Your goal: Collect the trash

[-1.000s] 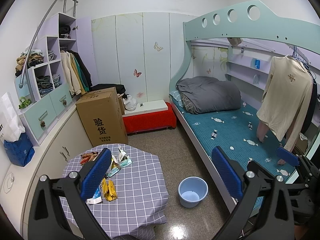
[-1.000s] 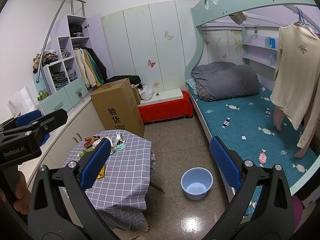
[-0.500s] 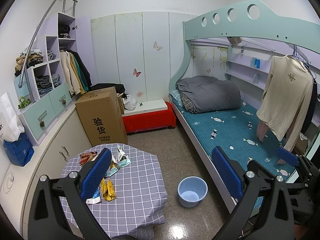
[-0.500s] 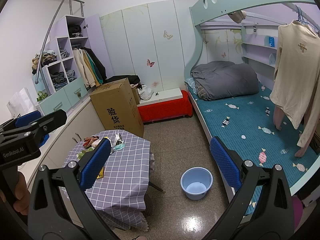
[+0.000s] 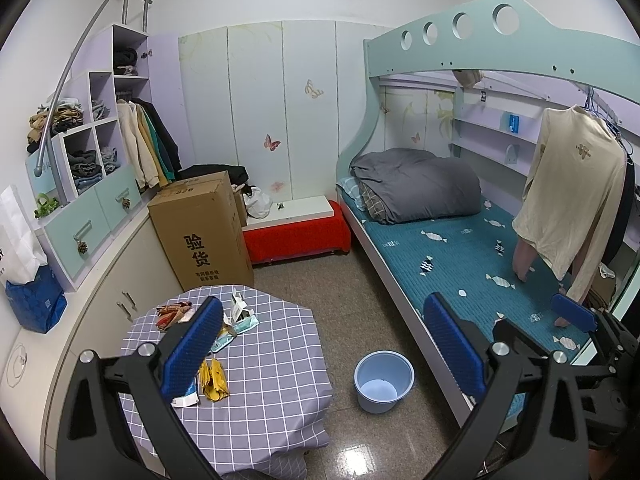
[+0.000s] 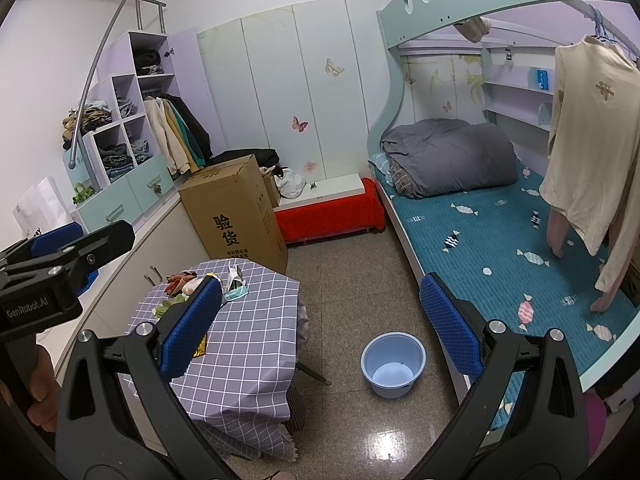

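Observation:
Trash lies on a small table with a grey checked cloth point(image 5: 260, 392): a yellow wrapper point(image 5: 214, 378), red-brown wrappers point(image 5: 172, 312), a crumpled white carton point(image 5: 239, 307) and a teal packet point(image 5: 245, 324). A light blue bucket point(image 5: 384, 380) stands on the floor to the table's right, with nothing visible inside. My left gripper point(image 5: 320, 300) hangs open above and short of the table, holding nothing. My right gripper point(image 6: 320, 282) is open too, high over table point(image 6: 248, 344) and bucket point(image 6: 393, 364). The carton point(image 6: 235, 274) and wrappers point(image 6: 180, 280) show beyond its left finger.
A tall cardboard box point(image 5: 200, 232) stands behind the table, next to a red bench point(image 5: 296, 236). Along the left runs a cabinet counter point(image 5: 100, 280) with shelves. The bunk bed point(image 5: 460, 256) fills the right side. Tiled floor lies open between table and bed.
Both views have drifted only slightly. Both grippers stay open, and nothing on the table or floor has moved.

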Motion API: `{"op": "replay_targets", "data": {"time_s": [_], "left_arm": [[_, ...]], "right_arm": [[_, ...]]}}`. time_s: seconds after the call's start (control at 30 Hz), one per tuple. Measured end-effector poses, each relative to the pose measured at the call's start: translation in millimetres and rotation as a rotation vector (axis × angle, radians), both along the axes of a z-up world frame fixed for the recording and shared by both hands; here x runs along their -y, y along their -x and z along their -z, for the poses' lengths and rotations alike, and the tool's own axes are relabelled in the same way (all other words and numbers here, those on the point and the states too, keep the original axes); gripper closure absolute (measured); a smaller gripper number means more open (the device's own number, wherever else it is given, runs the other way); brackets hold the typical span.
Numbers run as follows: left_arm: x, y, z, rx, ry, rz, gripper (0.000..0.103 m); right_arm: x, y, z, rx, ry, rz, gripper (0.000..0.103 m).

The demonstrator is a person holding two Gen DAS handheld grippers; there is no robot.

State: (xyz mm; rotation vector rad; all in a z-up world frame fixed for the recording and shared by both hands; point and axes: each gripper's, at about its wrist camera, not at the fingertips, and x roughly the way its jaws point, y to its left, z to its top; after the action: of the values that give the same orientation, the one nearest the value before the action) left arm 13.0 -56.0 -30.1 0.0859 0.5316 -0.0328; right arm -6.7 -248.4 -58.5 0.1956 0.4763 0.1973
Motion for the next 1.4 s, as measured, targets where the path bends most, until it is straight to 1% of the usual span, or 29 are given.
{"op": "replay_targets", "data": {"time_s": [0.53,0.8,1.03,1.23,1.4], "left_arm": [[-0.4,0.2,-2.5,-0.011,-0.007,0.003,0.005],[2.6,-5.4,-4.3,-0.029,-0.013,0.009,0.005],[4.1,-8.4,-4.8,-0.045,-0.019,0.017,0.005],[2.2,-14.0,-1.8,-0.076,-0.015,0.010,0.005],[-9.7,-22.1,15.0,-0.137,-0.004,-0.016,0.005]], "right_arm": [[3.9,-4.4,0.2,-0.007,-0.008,0.001,0.006],[11.0,-3.9,2.5,-0.010,-0.010,0.022,0.006],[12.9,-3.8,0.0,-0.015,-0.029,0.015,0.006],[12.9,-6.5,2.7,-0.035,-0.044,0.013,0.006],[1.8,-18.7,12.3,-0.083,-0.057,-0.021,0.006]]}}
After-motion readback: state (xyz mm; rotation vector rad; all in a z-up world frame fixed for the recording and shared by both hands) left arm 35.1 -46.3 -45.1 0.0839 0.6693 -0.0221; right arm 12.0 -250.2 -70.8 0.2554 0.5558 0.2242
